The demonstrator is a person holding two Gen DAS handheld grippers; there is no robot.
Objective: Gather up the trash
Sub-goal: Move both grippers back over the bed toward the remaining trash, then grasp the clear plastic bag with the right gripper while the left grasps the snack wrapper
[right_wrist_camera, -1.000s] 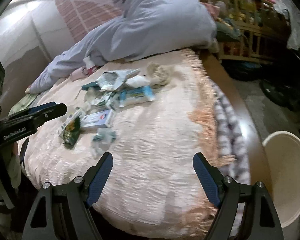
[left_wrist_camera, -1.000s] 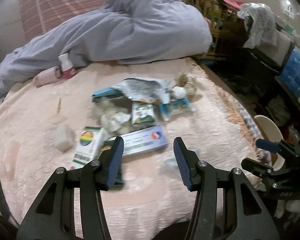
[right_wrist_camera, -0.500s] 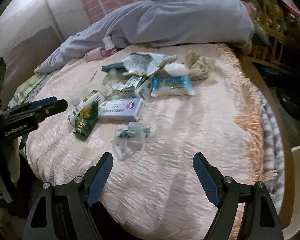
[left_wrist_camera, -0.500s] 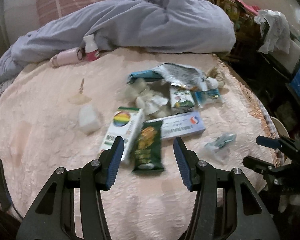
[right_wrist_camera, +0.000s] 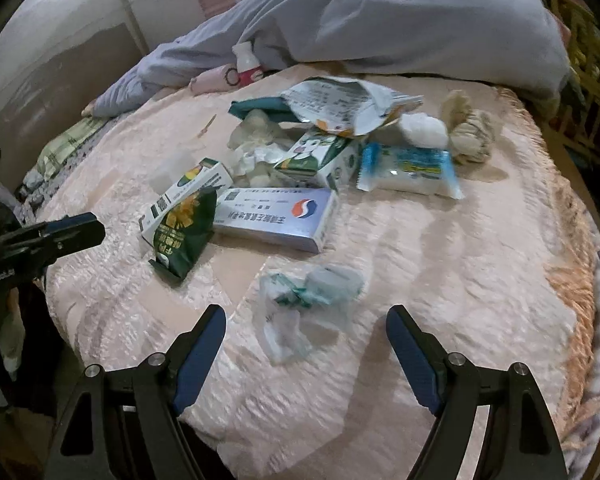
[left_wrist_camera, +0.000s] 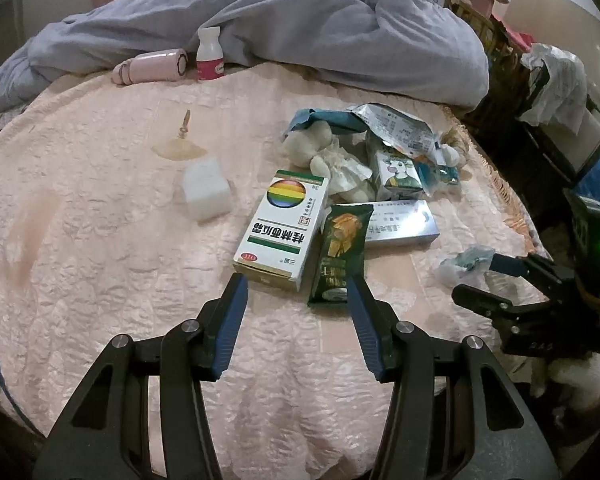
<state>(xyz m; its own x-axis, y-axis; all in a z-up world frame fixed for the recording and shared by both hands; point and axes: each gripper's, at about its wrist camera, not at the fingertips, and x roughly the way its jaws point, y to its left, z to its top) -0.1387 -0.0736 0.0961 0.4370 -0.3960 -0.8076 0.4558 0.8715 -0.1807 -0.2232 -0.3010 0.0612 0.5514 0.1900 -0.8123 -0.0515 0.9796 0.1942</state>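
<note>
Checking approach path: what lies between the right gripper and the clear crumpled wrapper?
Only bare pink bedspread, per the right wrist view; right gripper is open just short of the clear wrapper.

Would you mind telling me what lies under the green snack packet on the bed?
The green snack packet overlaps the edges of the white rainbow box and the blue-white box; its lower end rests on the pink bedspread. Anything directly beneath it is hidden.

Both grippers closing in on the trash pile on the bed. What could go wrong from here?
1. The dark green snack packet overlaps the white rainbow-printed box; the left gripper, jaws open, may catch both or push the box.
2. The crumpled clear plastic wrapper ahead of the right gripper lies flat on the soft pink bedspread; the jaws may pinch fabric.
3. The grippers are close together and might collide.
</note>
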